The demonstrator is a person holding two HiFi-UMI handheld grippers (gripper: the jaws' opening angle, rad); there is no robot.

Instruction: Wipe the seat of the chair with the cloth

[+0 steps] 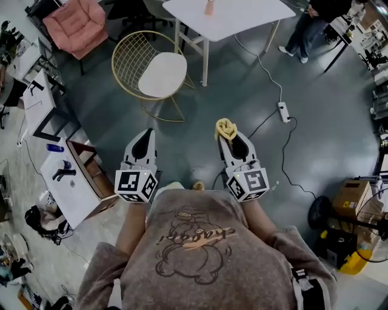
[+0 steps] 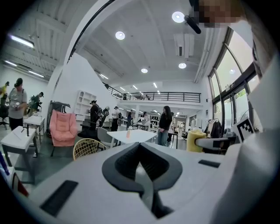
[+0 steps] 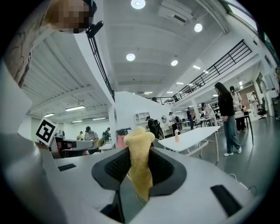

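Right gripper (image 1: 225, 140): jaws clamped on a bunched yellow cloth (image 1: 225, 128), held off the floor. Left gripper (image 1: 146, 134): jaws pressed together, nothing between them. Wire chair (image 1: 136, 57), white seat (image 1: 162, 74): well ahead of both grippers, beside a white table (image 1: 242, 15).

Person's wearing a fuzzy grey-brown sweatshirt (image 1: 200, 260) with a dark cartoon animal outline drawn on the front and orange script lettering across it. The left tongs (image 1: 144, 136) and right tongs (image 1: 227, 138) match: smooth white plastic shells, black ribbed pads lining the tips, small black rectangular slots on top. At the sweatshirt end each carries a white cube with black square markers, left cube (image 1: 136, 184) and right cube (image 1: 247, 183).
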